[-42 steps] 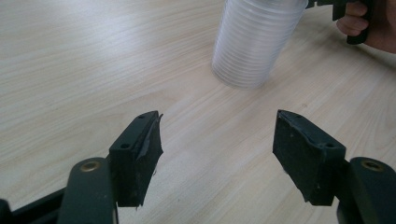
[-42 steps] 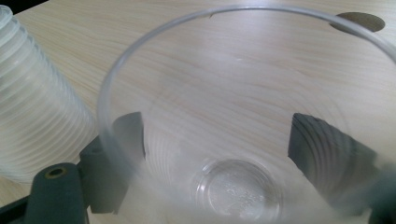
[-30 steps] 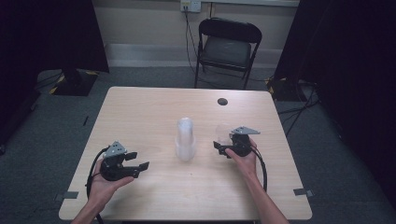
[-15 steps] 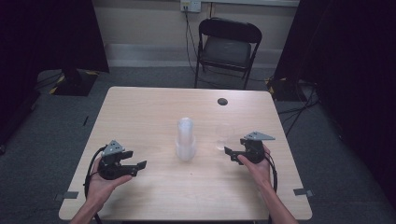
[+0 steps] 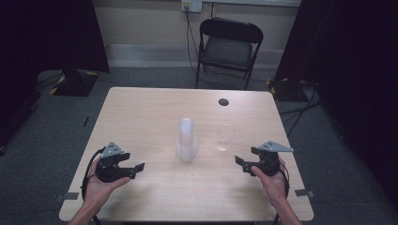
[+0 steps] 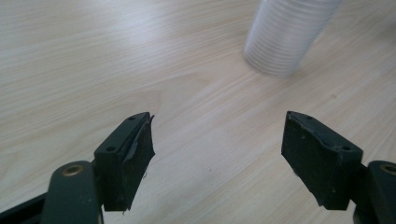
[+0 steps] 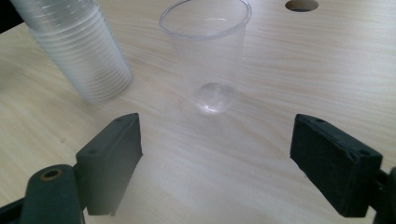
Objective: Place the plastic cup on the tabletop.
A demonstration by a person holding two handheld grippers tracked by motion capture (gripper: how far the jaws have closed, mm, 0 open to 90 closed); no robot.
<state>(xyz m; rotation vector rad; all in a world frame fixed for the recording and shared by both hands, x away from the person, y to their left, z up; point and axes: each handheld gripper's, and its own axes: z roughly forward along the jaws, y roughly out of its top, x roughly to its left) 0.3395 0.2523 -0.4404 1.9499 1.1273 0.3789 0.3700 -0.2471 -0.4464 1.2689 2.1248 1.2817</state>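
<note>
— Dark curtains and a folding chair [image 5: 228,44] stand behind the pale wood desk [image 5: 141,117]. What's on it?

— A stack of clear plastic cups [image 5: 186,139] at mid-desk, a single clear cup [image 5: 224,138] upright just beside it toward the right edge.

— And the hands?

— The left hand-held gripper [image 5: 127,169] and right hand-held gripper [image 5: 244,163] are both spread apart, empty, near the front edge. Probably between cups; the next move likely means closing gently on the stack's top cup.

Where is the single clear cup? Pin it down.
In the high view the single cup stands upright right of centre on the table, beside the cup stack, ahead of the open right gripper.
</note>
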